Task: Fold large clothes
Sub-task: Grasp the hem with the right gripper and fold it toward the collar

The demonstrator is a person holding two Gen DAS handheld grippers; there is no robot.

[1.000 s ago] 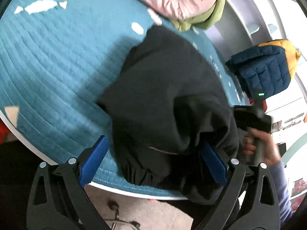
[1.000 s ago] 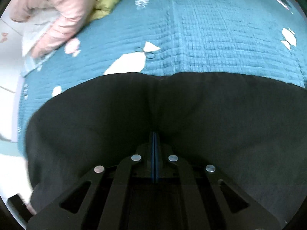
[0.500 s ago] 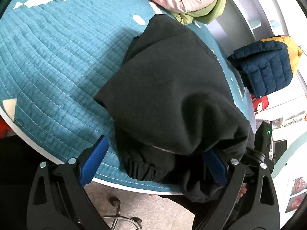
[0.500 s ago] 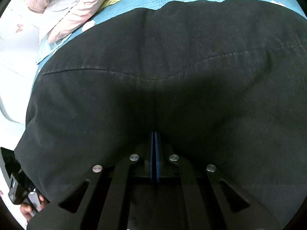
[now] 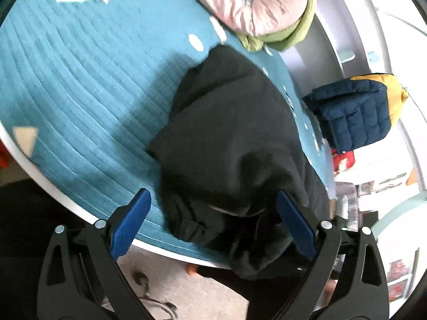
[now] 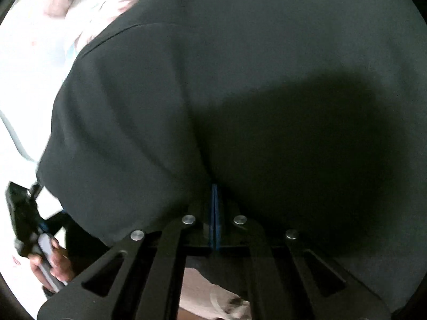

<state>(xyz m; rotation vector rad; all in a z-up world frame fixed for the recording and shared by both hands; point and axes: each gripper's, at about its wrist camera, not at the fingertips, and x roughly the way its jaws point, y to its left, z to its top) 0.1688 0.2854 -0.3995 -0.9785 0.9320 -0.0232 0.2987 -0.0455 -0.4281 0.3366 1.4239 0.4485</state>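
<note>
Right gripper (image 6: 214, 194) has its blue pads pressed together on a fold of the black garment (image 5: 229, 138), whose cloth fills nearly all of that view; left gripper (image 5: 212, 222) stands wide with nothing pinched, its fingers (image 5: 130, 221) straddling the garment's gathered near end. The garment lies on a teal quilted cover (image 5: 80, 80), its near end draped over the cover's white edge above a pale floor (image 5: 186, 288); beyond the garment sits a pink and green jacket (image 5: 256, 8), and beside it, off the cover, a navy and yellow puffer jacket (image 5: 355, 112).
</note>
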